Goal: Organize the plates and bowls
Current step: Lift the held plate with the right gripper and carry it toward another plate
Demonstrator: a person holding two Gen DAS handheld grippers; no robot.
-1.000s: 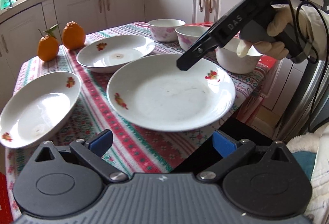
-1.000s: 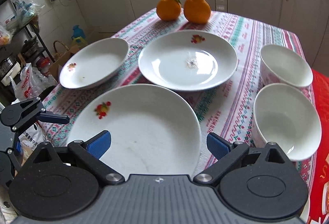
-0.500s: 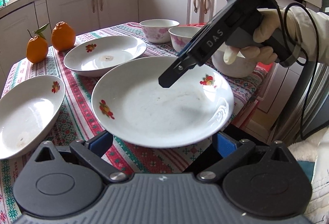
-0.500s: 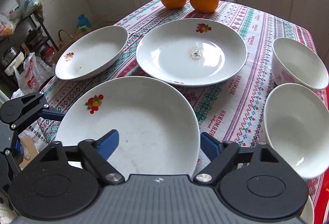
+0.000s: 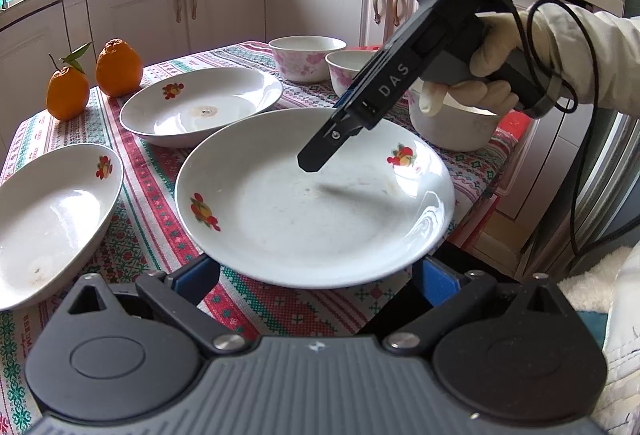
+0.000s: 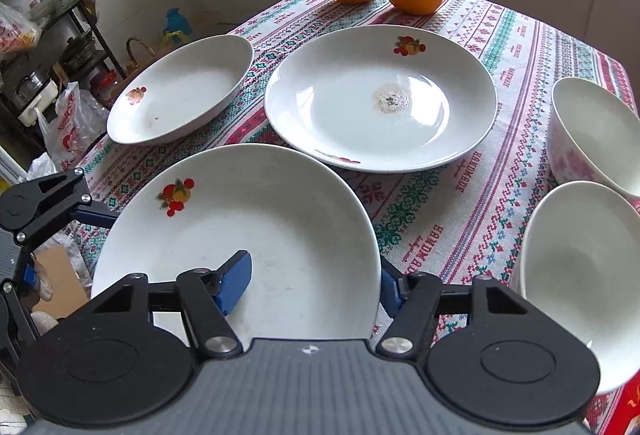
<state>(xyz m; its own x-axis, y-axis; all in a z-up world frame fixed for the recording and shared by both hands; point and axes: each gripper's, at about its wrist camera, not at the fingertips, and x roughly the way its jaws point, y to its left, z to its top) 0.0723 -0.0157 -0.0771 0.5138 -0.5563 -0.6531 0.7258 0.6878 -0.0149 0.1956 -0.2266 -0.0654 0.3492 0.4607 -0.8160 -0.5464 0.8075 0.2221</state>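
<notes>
At lower centre of the right wrist frame, the right hand-held gripper (image 6: pixel 314 285) straddles the rim of a white plate (image 6: pixel 256 219) with fruit motifs, faintly smeared. Its jaws are part-closed; the left hand-held gripper (image 5: pixel 316 275) gapes beneath it. Farther up, a second plate (image 6: pixel 380 99) has a dried central stain.

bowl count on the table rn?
3 bowls, all along the right edge by the right-wrist view: floral bowl farthest, second floral bowl beside it, plain white bowl nearest, partly hidden behind the right gripper. More may be out of frame.
</notes>
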